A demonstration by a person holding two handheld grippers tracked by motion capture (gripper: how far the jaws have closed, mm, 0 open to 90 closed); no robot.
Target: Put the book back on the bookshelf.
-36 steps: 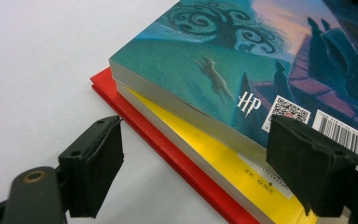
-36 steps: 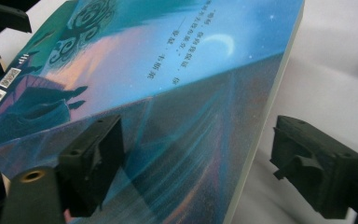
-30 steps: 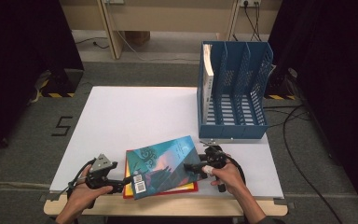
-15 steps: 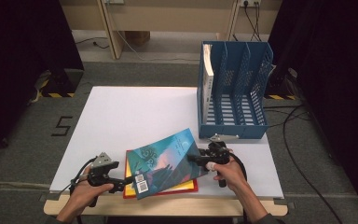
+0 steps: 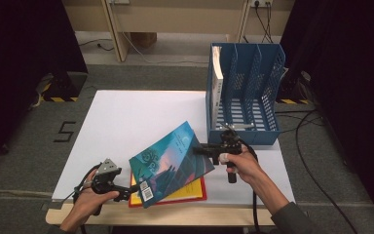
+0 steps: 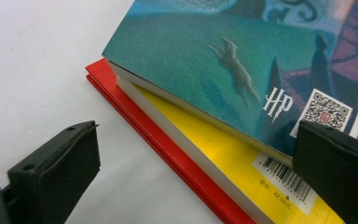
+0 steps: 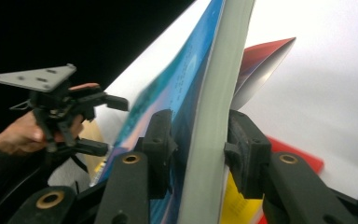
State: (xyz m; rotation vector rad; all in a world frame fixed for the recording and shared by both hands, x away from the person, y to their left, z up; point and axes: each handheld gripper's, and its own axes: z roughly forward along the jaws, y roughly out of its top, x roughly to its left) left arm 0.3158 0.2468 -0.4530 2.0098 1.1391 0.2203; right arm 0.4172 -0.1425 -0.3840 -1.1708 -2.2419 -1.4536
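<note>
A teal-covered book (image 5: pixel 173 163) is tilted, its right edge raised off a yellow book (image 5: pixel 195 189) that lies on a red book (image 5: pixel 175 201) near the table's front edge. My right gripper (image 5: pixel 202 150) is shut on that raised edge. In the right gripper view its pads (image 7: pixel 242 140) press both faces of the teal book (image 7: pixel 205 116), and its jaws have just been closing. My left gripper (image 5: pixel 129 191) stands open by the stack's left corner. Its jaws have just been opening, and the teal book (image 6: pixel 223 70) and yellow book (image 6: pixel 223 144) lie untouched ahead of them.
A blue file rack (image 5: pixel 246 97) stands at the back right of the white table (image 5: pixel 136 117), with one upright book (image 5: pixel 217 73) in its leftmost slot. The table's front edge runs just behind both hands.
My right gripper has closed on the teal book's right edge and risen, so the book now tilts up from the stack. My left gripper has opened wide and stayed in place.
</note>
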